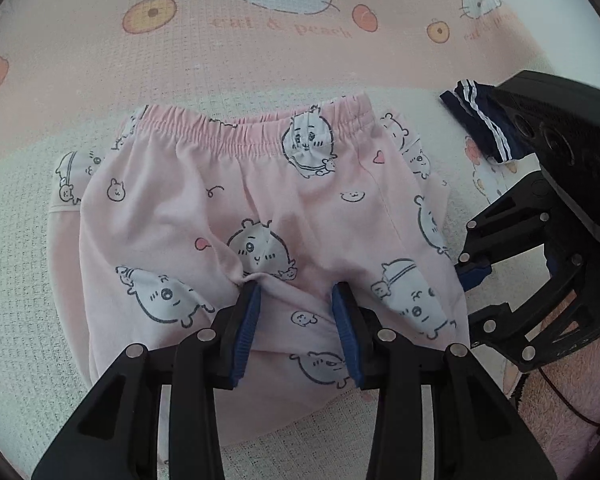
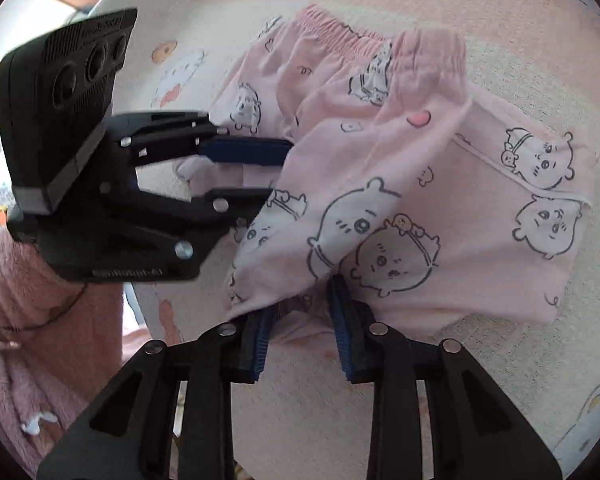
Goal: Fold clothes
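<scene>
Left claw (image 1: 296, 296) is partly open w/ pink fabric bunched between its blue pads (image 1: 247, 322); can't tell if it's pinched. Right claw (image 2: 300, 320) is narrower, at the hem, grip unclear. Pink shorts (image 1: 260, 200) lie on a cat-print blanket (image 1: 180, 60), waistband far side. Navy striped garment (image 1: 476, 116) lies beside them.

Both wrist cams close, steep-down, shared pants (image 1: 236, 200)

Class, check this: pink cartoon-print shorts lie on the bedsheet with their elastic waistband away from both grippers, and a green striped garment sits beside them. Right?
Not quite. The striped garment is navy blue with white stripes, not green; the left wrist view shows it. The rest holds.
</scene>
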Motion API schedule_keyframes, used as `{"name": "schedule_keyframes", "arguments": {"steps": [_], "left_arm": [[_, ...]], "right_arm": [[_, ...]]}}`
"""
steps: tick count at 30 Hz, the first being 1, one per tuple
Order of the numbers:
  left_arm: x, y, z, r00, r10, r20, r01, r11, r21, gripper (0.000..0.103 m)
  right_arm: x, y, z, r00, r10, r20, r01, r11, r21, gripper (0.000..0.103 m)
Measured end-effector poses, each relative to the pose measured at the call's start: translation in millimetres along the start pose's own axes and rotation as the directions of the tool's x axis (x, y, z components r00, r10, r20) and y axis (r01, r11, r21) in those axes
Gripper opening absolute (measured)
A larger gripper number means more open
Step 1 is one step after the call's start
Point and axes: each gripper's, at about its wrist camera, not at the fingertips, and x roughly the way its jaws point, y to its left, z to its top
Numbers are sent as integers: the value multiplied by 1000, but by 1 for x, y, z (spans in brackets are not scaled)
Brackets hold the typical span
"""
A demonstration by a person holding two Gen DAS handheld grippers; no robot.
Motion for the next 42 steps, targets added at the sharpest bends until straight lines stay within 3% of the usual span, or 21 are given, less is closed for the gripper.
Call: {"name": "schedule_keyframes", "arguments": {"steps": [3, 7, 9, 10, 12, 15, 16, 18, 20, 22, 24, 25, 27, 29, 32, 36, 37, 38, 40, 42], "left_arm": [[0, 1, 1, 1000, -4, -11, 4, 1000, -1, 40], [0, 5, 2, 1000, -23, -15, 22, 999, -27, 40], [-3, 7, 2, 999, -38, -12, 37, 998, -42, 40], [-6, 9, 2, 999, -44, -8, 43, 998, -53, 40], [-18, 12, -1, 999, -44, 18, 46, 995, -92, 40], [-41, 28, -12, 999, 35, 15, -33, 988, -149, 40], [-47, 38, -20, 998, 70, -4, -69, 977, -202, 40], [-59, 59, -36, 991, 126, -42, -133, 941, -310, 40], [-69, 83, -59, 997, 66, -30, -73, 881, -468, 41], [-74, 107, -84, 1000, -12, 17, 20, 794, -607, 42], [-74, 125, -103, 990, -101, 97, 140, 693, -707, 42], [-75, 129, -107, 984, -118, 130, 176, 668, -724, 42], [-74, 130, -104, 982, -121, 146, 189, 671, -717, 42], [-69, 124, -99, 983, -130, 130, 184, 693, -698, 42], [-61, 113, -94, 981, -130, 144, 194, 710, -677, 42], [-62, 104, -88, 985, -62, 159, 151, 752, -642, 41], [-62, 102, -85, 987, -58, 149, 140, 763, -631, 21], [-61, 100, -82, 990, -57, 128, 125, 773, -622, 9], [-69, 95, -78, 992, -32, 120, 98, 796, -598, 9], [-83, 83, -72, 994, 1, 113, 62, 833, -549, 9]], "right_arm": [[1, 17, -8, 986, -136, -98, 118, 978, -175, 21], [6, 20, -26, 937, -279, -212, 214, 935, -283, 20], [-4, 14, -36, 945, -258, -203, 205, 946, -249, 21], [-13, 6, -36, 960, -224, -170, 195, 966, -172, 21], [-43, -6, -33, 990, -140, 15, 140, 990, 14, 22], [-69, -7, -28, 964, -132, 230, 84, 975, 207, 29], [-63, 0, -24, 958, -172, 229, 117, 965, 233, 31], [-52, 12, -16, 944, -245, 221, 175, 940, 293, 33], [-43, 5, -25, 942, -267, 205, 161, 892, 423, 33], [-44, 1, -50, 933, -255, 255, 76, 830, 552, 33], [-44, -3, -73, 919, -250, 306, -14, 754, 657, 36], [-43, -1, -80, 914, -237, 330, -53, 735, 676, 40], [-35, 5, -80, 912, -182, 369, -137, 710, 691, 42], [-24, 3, -76, 917, -164, 364, -154, 696, 702, 44], [-7, -2, -68, 920, -224, 323, -106, 649, 753, 44], [-1, -9, -61, 883, -269, 384, -154, 608, 779, 44], [-1, -9, -59, 876, -280, 392, -155, 608, 779, 32], [1, -10, -57, 874, -289, 391, -144, 614, 776, 21], [1, -9, -54, 875, -295, 383, -129, 621, 773, 11], [-6, -2, -53, 869, -292, 399, -131, 642, 755, 10]]}}
